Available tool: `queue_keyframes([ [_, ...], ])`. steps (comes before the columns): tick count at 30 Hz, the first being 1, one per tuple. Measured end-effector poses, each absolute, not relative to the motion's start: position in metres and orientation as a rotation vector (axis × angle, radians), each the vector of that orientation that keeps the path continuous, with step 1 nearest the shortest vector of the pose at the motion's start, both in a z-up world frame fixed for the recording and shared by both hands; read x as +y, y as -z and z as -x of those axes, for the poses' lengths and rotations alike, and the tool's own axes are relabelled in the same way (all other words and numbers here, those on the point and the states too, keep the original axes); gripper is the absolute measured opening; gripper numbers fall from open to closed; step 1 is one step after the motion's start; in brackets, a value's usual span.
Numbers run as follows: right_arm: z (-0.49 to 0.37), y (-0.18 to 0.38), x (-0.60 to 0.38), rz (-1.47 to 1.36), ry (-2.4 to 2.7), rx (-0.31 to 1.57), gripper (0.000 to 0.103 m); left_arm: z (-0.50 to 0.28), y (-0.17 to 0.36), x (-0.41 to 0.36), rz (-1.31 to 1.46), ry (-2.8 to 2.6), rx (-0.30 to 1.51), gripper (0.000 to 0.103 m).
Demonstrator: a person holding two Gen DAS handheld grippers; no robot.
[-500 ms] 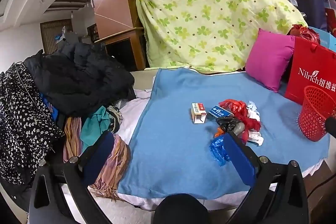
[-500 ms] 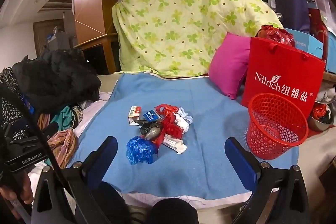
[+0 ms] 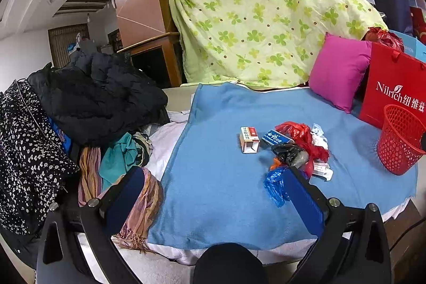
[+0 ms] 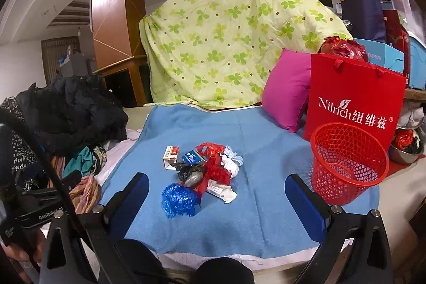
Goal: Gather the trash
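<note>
A pile of trash lies on the blue blanket (image 4: pixel 255 204): a blue plastic bag (image 4: pixel 179 199), a black bag (image 4: pixel 189 170), a red bag (image 4: pixel 217 164), white tissue (image 4: pixel 231 164), a white-red carton (image 4: pixel 170 156) and a blue packet (image 4: pixel 192 156). A red mesh basket (image 4: pixel 347 164) stands to its right. My right gripper (image 4: pixel 217 200) is open and empty, just short of the pile. My left gripper (image 3: pixel 213 193) is open and empty; the pile sits beyond its right finger, with the blue bag (image 3: pixel 274 184), carton (image 3: pixel 249 139) and basket (image 3: pixel 400 139) in view.
A red Nilrich paper bag (image 4: pixel 351 103) and a pink cushion (image 4: pixel 286 89) stand behind the basket. A green clover quilt (image 4: pixel 231 31) hangs at the back. Dark clothes (image 3: pixel 98 97) and scarves (image 3: pixel 119 164) are heaped at the left.
Both grippers have shifted only slightly; the scene looks almost the same. Nothing was taken hold of.
</note>
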State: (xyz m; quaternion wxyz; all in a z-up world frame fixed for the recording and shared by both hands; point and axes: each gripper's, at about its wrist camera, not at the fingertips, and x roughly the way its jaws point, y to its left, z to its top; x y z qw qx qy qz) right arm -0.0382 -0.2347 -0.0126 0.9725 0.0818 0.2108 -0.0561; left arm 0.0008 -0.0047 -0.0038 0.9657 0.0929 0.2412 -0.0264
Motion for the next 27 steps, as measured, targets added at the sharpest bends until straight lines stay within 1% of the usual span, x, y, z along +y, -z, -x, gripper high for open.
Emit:
queue_keyframes([
  [5, 0.0403, 0.0162, -0.2341, -0.153, 0.118, 0.4, 0.103, -0.0004, 0.0049, -0.0066, -0.186, 0.06, 0.488, 0.103],
  [16, 0.0395, 0.0201, -0.2346, -0.164, 0.116, 0.412, 0.103, -0.0024, 0.0074, -0.0107, -0.195, 0.068, 0.521, 0.103],
  [27, 0.0378, 0.0218, -0.2321, -0.164, 0.101, 0.408, 0.103, -0.0014, 0.0106, -0.0131, -0.201, 0.072, 0.495, 0.103],
])
